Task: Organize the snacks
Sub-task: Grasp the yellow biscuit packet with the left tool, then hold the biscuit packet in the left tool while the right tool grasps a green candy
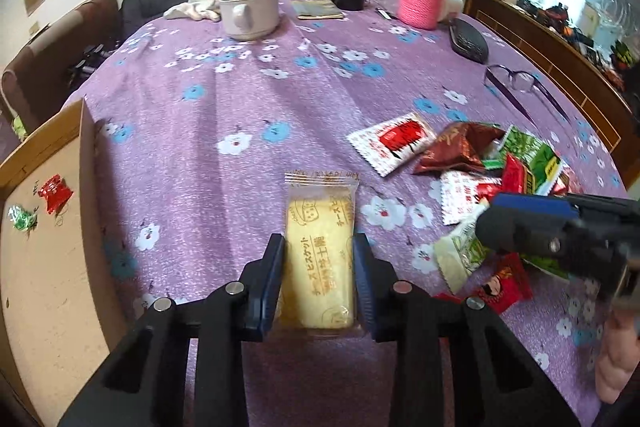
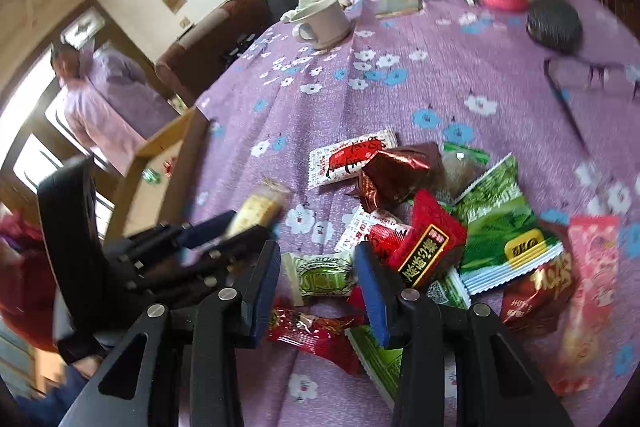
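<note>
The left gripper is clamping a yellow biscuit packet lying on the purple floral tablecloth. The right gripper is standing parted over a pale green candy, pads clear of it. Beyond, the snack pile is sprawling; a wooden tray is sitting at the left.

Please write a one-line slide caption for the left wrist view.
Left hand-held gripper closed on a yellow plastic-wrapped biscuit packet lying on the purple floral tablecloth.
</note>
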{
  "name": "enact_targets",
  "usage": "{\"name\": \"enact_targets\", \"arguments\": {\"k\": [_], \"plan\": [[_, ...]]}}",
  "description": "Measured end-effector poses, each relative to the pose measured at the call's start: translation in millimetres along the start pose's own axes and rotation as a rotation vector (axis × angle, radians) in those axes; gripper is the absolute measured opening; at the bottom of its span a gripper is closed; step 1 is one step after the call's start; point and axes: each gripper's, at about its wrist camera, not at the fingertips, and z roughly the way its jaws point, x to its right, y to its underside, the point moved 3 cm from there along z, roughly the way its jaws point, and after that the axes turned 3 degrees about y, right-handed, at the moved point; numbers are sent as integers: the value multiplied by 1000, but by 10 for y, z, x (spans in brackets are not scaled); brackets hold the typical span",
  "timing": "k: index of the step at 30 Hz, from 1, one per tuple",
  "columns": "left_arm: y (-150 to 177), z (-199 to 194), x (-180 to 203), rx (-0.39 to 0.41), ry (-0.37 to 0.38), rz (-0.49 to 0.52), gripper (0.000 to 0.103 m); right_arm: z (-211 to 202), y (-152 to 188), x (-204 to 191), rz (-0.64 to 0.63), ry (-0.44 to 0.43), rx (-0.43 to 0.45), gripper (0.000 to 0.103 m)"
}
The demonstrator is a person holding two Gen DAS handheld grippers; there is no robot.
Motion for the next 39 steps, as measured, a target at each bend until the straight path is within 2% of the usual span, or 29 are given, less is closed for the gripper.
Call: {"name": "enact_targets", "arguments": {"k": [7,13,18,20,21,23,28,36,39], "plan": [[-6,-79,-48,25,17,-26,33,128,76,-146,-157,175,11,49],[-36,-126,-119,45,16,-53,33,177,119,-129,-163,125,-49,50],[-54,-146,-178,55,23,-77,33,183,180,-228,-236,166,-47,49],[-54,-144,-184,54,24,-80,33,181,196,-258,-257,181,-48,47],[-53,-150,-185,56,24,-81,33,182,203,-265,-259,179,-50,36],[-53,-155,-189,59,25,-84,33,183,206,-275,-259,180,-54,36],[-53,-161,-205,61,24,-88,33,165,184,-239,-207,150,-47,35],[-56,-157,-204,61,22,-89,33,71,70,17,26,-20,-38,35],[-56,-157,-213,62,21,-93,33,52,49,45,65,-59,-36,35]]}}
